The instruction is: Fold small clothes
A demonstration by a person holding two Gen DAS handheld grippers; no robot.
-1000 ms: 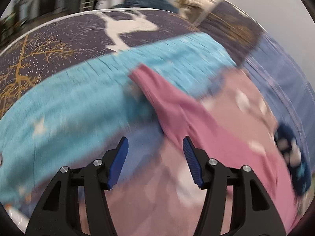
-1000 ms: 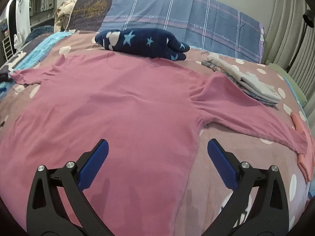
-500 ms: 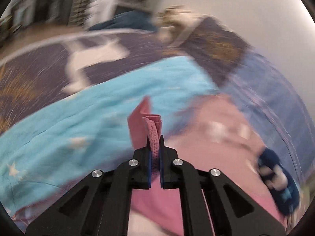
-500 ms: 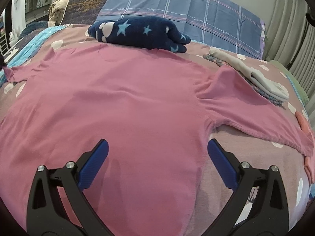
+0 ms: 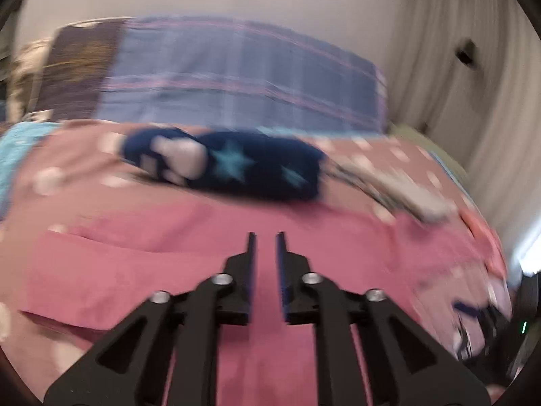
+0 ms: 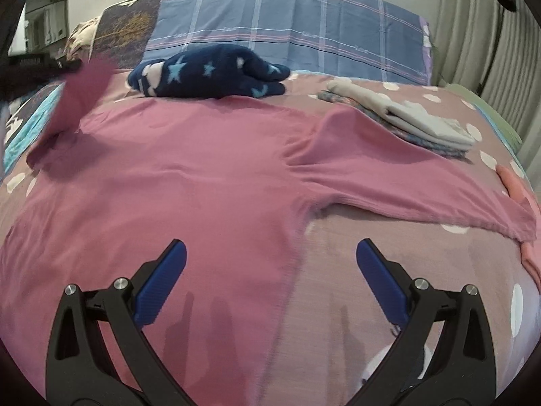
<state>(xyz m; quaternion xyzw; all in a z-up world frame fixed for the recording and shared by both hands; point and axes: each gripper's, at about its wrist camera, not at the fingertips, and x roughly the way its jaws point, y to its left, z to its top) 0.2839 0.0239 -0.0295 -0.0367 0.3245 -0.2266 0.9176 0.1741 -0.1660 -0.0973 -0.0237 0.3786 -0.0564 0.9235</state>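
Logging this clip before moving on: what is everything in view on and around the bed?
shirt: one, pink, long-sleeved, spread over the middle of the bed
fleece bundle: one, navy with pale stars, beyond the shirt
folded clothes: one stack, cream and grey, far right
pillow: one, blue checked, at the head
dark pillow: one, tree print, left of the blue one
bedsheet: one, mauve with white dots
curtain: pale, right side
left gripper: black and blue, over the shirt; jaws have just been opening, nothing between them
right gripper: black and blue, wide open above the shirt's side edge
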